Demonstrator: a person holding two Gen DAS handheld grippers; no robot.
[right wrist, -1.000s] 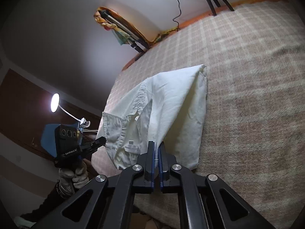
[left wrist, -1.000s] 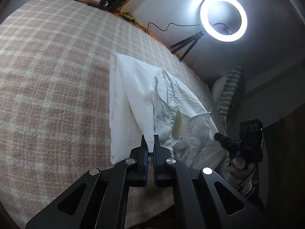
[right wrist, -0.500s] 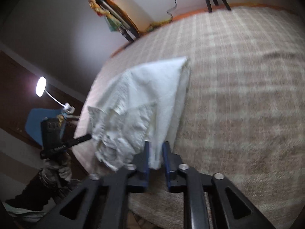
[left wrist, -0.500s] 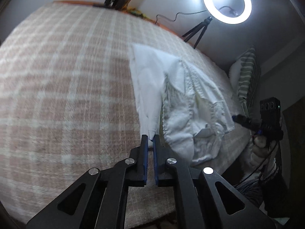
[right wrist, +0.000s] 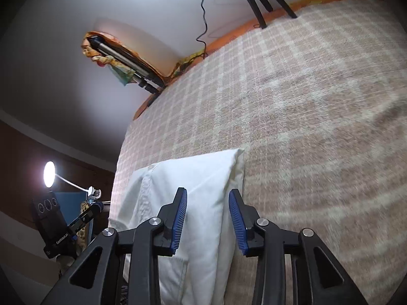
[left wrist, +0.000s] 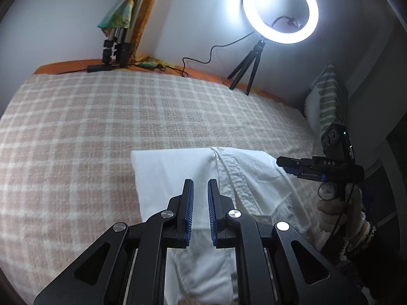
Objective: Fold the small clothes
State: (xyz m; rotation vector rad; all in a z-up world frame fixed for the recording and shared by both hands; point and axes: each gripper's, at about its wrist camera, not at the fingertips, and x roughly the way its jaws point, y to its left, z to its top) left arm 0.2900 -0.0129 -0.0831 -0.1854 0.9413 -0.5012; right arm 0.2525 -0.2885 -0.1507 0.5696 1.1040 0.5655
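Observation:
A white garment (left wrist: 178, 172) lies folded on the checked bedspread (left wrist: 89, 127), near its front edge. My left gripper (left wrist: 200, 185) is above the garment, open a small way, with nothing between the pads. In the right wrist view the same garment (right wrist: 203, 175) lies under my right gripper (right wrist: 208, 195), which is wide open and empty. The right gripper also shows in the left wrist view (left wrist: 305, 165), held by a gloved hand at the garment's right side. The left gripper shows in the right wrist view (right wrist: 84, 216) at the far left.
A lit ring light on a small tripod (left wrist: 279, 10) stands at the far edge of the bed. A folded tripod (left wrist: 117, 48) leans against the wall. A striped pillow (left wrist: 328, 101) lies at the right. A desk lamp (right wrist: 49, 174) glows beyond the bed.
Both grippers were shut on the garment's edge, carried it over, then opened and let it go. The garment now lies folded flat, and both grippers have pulled back.

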